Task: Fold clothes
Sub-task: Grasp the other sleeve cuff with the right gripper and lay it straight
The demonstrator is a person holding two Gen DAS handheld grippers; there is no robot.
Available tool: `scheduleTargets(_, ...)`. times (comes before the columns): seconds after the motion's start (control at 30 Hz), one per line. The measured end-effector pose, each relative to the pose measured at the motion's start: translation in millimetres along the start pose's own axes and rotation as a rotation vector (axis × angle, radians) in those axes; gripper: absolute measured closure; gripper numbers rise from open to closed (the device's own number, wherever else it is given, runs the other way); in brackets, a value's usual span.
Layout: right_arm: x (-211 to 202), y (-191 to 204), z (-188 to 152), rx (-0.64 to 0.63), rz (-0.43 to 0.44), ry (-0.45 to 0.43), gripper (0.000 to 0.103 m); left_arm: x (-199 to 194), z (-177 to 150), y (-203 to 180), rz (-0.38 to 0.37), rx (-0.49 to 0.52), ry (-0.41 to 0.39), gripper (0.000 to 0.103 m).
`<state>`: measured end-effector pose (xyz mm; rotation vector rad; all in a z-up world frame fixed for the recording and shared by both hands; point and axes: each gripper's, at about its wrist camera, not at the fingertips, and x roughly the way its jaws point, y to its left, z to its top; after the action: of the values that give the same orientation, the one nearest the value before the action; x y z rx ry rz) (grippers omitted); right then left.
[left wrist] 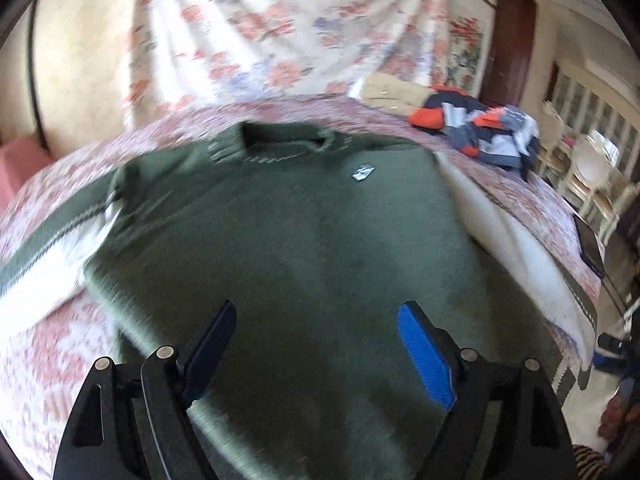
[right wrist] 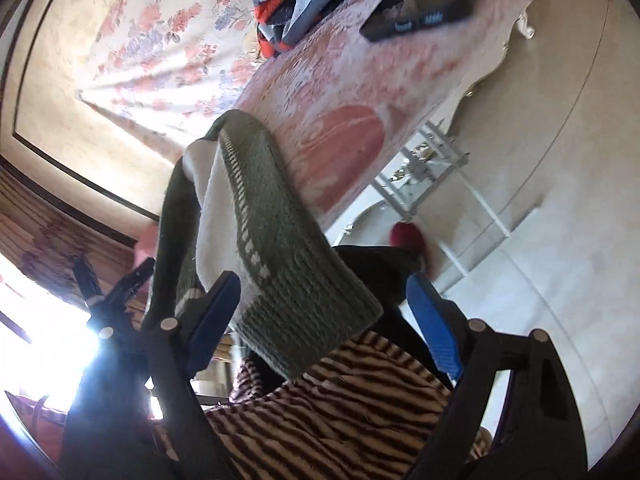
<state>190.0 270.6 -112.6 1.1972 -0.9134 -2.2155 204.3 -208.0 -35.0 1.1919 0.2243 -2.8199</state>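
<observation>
The sweater [left wrist: 304,216] lay flat, unfolded, beyond the left gripper's [left wrist: 320,352] wide, empty fingers; its sleeve [right wrist: 280,256] hung between the right gripper's [right wrist: 324,320] wide fingers, ungripped.

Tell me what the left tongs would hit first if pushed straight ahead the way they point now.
Most likely the green sweater spread on the floral bedcover. The left tongs stand open above its lower body, angled down at the knit, with nothing between. How far above is hard to judge in this blurred view.
</observation>
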Motion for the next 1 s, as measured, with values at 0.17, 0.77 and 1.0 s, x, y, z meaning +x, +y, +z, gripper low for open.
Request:
scheduleTargets(0.17, -3.8, 20.0, -3.7, -0.103, 0.01, -0.026, 0.093, 4.6, -6.2, 15.1, -0.015, -0.079, 0.021, 0.019)
scheduleTargets(0.77, -24.6, 148.4, 190.1, -0.702, -0.583, -0.321, 0.093, 0.7, -10.2, 15.8, 0.053, -0.028, 0.021, 0.019)
scheduleTargets(1.0, 19.8, 97.7, 242.7, -0.613, -0.703, -0.233, 0.093, -10.7, -0.4, 22.9, 0.078, -0.051, 0.0, 0.018)
